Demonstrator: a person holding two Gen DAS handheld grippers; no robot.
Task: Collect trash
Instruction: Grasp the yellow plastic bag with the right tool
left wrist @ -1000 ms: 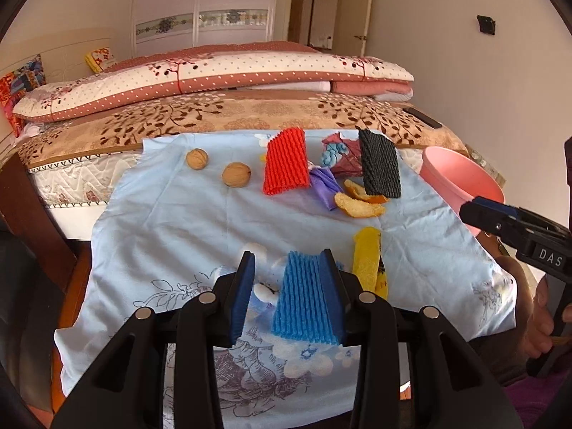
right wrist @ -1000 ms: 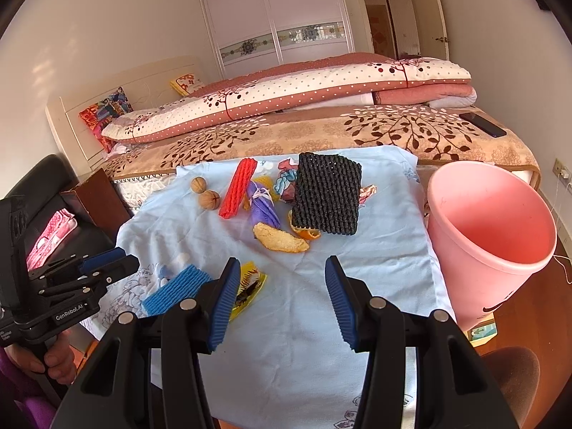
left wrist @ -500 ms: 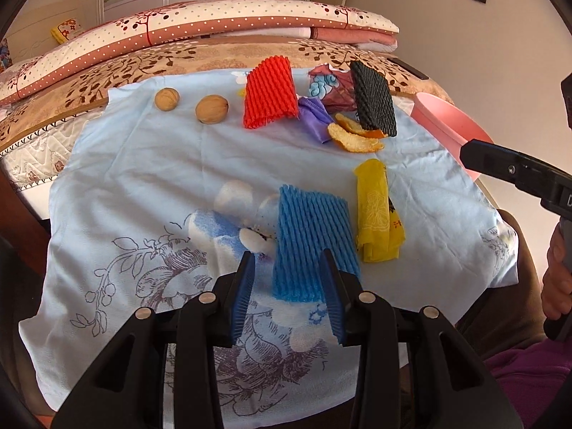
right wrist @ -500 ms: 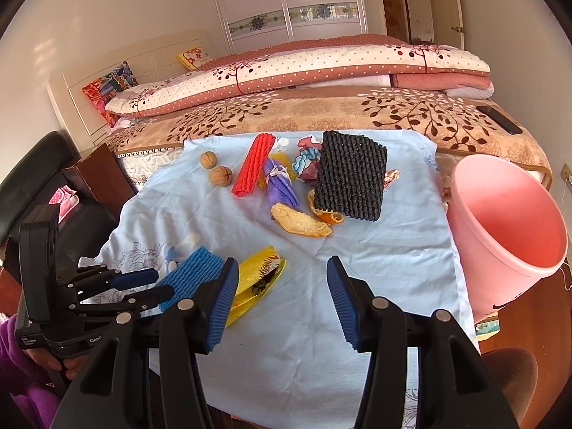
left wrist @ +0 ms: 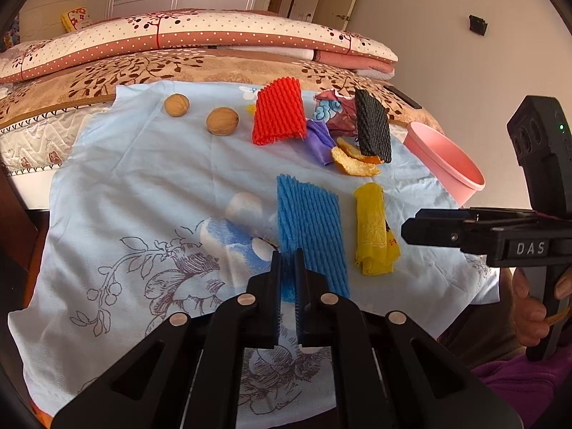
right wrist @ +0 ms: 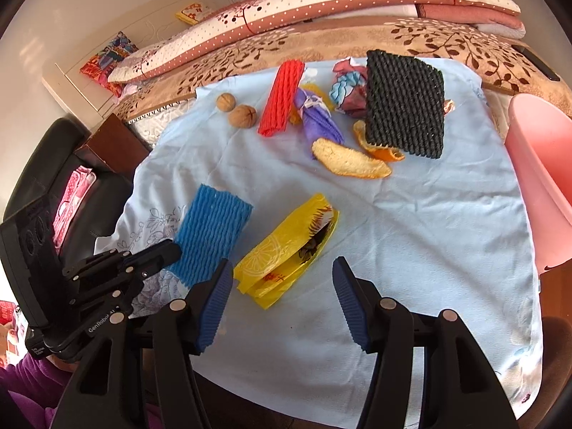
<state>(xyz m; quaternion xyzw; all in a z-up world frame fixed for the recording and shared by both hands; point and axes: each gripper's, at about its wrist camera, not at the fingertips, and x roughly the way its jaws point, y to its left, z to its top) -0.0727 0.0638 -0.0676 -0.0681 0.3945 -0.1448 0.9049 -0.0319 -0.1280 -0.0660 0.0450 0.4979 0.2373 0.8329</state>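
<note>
Since a second ago your left gripper (left wrist: 286, 261) has dropped toward the blue foam net (left wrist: 310, 228) and its jaws, then spread wide, are closing: they now stand almost pressed together, pinching the net's near edge between the pads. Your right gripper (right wrist: 282, 300) has swung down over the cloth and its jaws are opening; nothing sits between them, though the yellow plastic bag (right wrist: 289, 250) lies just ahead of the left finger.

Taking the blue foam net as your landmark on the light blue cloth (left wrist: 153, 186): the yellow bag lies just beside it on the right, apart from it. Beyond it sit the orange peels (left wrist: 354, 164), with the black foam net (left wrist: 371, 125), a purple wrapper (left wrist: 318, 136) and the red foam net (left wrist: 277, 111) further back. Two walnuts (left wrist: 221, 121) rest far left of those. The pink bin (left wrist: 447, 161) stands off the cloth's right edge.
</note>
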